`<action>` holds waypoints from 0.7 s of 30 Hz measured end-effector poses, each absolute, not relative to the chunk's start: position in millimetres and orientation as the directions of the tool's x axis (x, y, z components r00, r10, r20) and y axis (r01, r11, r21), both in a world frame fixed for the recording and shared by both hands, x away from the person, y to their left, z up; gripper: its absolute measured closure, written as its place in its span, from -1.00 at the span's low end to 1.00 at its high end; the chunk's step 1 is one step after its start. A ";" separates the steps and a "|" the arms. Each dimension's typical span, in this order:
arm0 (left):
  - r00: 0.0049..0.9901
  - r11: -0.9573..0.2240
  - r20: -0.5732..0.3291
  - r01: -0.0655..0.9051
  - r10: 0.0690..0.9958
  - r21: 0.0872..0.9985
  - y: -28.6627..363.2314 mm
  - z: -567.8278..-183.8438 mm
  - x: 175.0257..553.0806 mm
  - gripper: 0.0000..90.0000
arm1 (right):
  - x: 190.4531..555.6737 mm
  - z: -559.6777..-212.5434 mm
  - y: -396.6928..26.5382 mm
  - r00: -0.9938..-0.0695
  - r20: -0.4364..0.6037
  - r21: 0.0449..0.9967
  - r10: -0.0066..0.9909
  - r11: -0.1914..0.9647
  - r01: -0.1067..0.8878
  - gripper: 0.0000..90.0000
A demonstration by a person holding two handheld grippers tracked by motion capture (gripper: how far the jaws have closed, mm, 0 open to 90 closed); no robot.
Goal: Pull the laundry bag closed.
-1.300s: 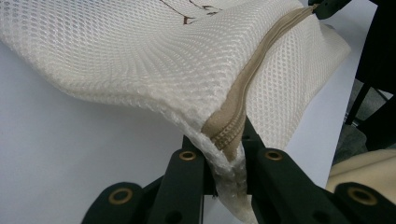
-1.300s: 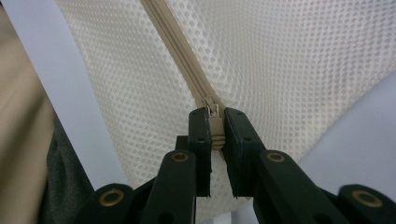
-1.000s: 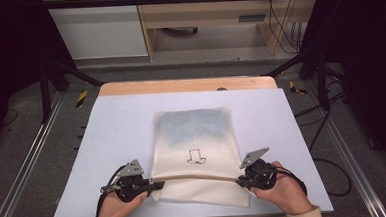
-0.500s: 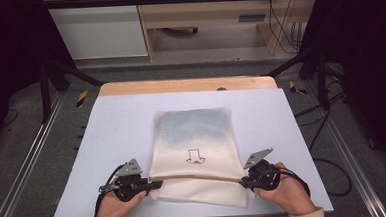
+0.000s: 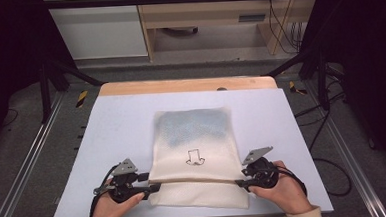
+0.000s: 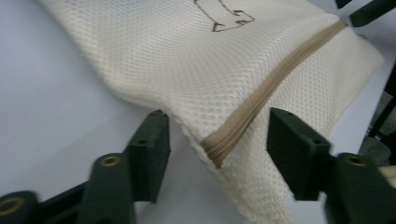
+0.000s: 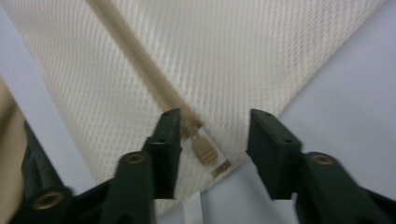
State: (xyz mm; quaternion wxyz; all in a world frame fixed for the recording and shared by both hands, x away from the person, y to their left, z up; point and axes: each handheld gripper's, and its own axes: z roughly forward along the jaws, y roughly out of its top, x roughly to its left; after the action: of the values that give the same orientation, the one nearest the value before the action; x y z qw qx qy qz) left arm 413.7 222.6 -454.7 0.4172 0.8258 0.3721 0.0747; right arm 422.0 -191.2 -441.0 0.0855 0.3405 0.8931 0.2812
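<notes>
Mesh bag (image 5: 196, 156) laid flat on the white surface (image 5: 116, 122), tongs parked at both ends of its zipper (image 6: 271, 88)

The cream bag is found around the middle of the surface, with a small black drawing (image 5: 195, 157) printed on it and the zipper run across its 6 o'clock edge. The left tongs (image 5: 152, 186) are held released at the bag's 7 o'clock corner, jaws spread either side of the zipper end (image 6: 212, 151). The right tongs (image 5: 238, 182) are also released at the 5 o'clock corner, the zipper pull (image 7: 205, 151) sat between the jaws, nothing gripped. Each tool is held by a hand (image 5: 280, 191).
</notes>
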 end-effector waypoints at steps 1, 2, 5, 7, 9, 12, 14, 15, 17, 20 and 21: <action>0.708 -0.373 -0.177 0.548 0.684 0.749 224.8 -452.9 412.9 -0.22 | 423.0 -439.4 -189.3 -0.747 0.038 0.571 0.664 0.599 0.561 -0.04; 0.704 -0.370 -0.176 0.549 0.688 0.749 226.5 -451.5 412.4 -0.26 | 424.3 -437.9 -187.6 -0.741 0.024 0.582 0.671 0.593 0.556 -0.13; 0.684 -0.381 -0.149 0.559 0.714 0.737 229.0 -449.5 411.3 -0.47 | 428.9 -434.4 -184.6 -0.706 0.008 0.597 0.709 0.563 0.572 -0.37; 0.677 -0.396 -0.129 0.562 0.724 0.727 229.5 -448.4 410.6 -0.56 | 431.9 -430.8 -183.7 -0.668 -0.010 0.612 0.744 0.533 0.585 -0.47; 0.668 -0.403 -0.116 0.569 0.735 0.717 230.6 -447.2 410.6 -0.65 | 433.3 -426.6 -185.7 -0.648 -0.021 0.644 0.761 0.506 0.574 -0.56; 0.657 -0.423 -0.067 0.556 0.750 0.716 235.1 -442.4 411.1 -0.70 | 434.3 -419.6 -192.1 -0.598 -0.021 0.676 0.801 0.452 0.582 -0.68; 0.647 -0.430 -0.039 0.549 0.762 0.717 241.4 -438.5 412.3 -0.72 | 434.2 -416.4 -198.0 -0.565 -0.029 0.686 0.824 0.428 0.589 -0.71; 0.638 -0.426 -0.031 0.549 0.770 0.719 245.3 -437.1 412.8 -0.72 | 434.2 -415.5 -201.4 -0.545 -0.031 0.689 0.838 0.413 0.596 -0.72; 0.619 -0.422 -0.015 0.553 0.786 0.718 253.6 -434.9 413.8 -0.72 | 433.7 -413.6 -208.8 -0.509 -0.029 0.693 0.861 0.384 0.611 -0.75; 0.597 -0.403 -0.017 0.562 0.802 0.722 264.5 -432.1 415.3 -0.72 | 432.8 -413.0 -219.4 -0.474 -0.008 0.683 0.880 0.351 0.640 -0.76; 0.593 -0.402 -0.015 0.564 0.805 0.721 268.1 -431.5 415.8 -0.72 | 432.6 -413.2 -221.5 -0.468 -0.003 0.680 0.884 0.345 0.647 -0.75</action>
State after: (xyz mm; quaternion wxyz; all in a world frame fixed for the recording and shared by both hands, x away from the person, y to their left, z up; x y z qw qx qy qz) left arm 415.8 268.1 -431.5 0.3527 0.8198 0.4176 0.1707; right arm 432.6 -221.5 -413.2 0.1895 0.4797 0.7979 0.3120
